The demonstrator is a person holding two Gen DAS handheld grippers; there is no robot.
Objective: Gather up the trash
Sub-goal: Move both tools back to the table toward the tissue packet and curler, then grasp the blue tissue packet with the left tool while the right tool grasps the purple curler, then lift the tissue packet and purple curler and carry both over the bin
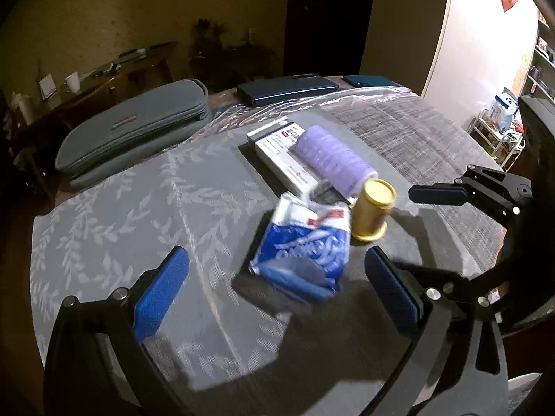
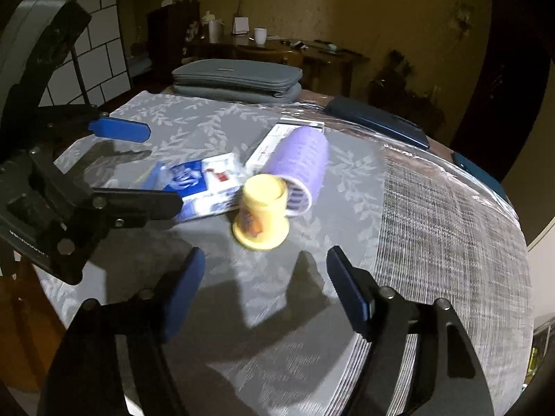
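Both grippers spread wide, empty, over the gray tablecloth. Left gripper lines up w/ the crumpled blue wrapper; right gripper faces the yellow cup. Best approach, likely: drop low, straddle wrapper's bulk, close slowly w/o nudging the purple roll.

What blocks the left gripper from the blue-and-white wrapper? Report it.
Nothing visible. The left gripper is open, and the blue-and-white wrapper lies just ahead between its fingers. The gold bottle stands beside it, toward the right.
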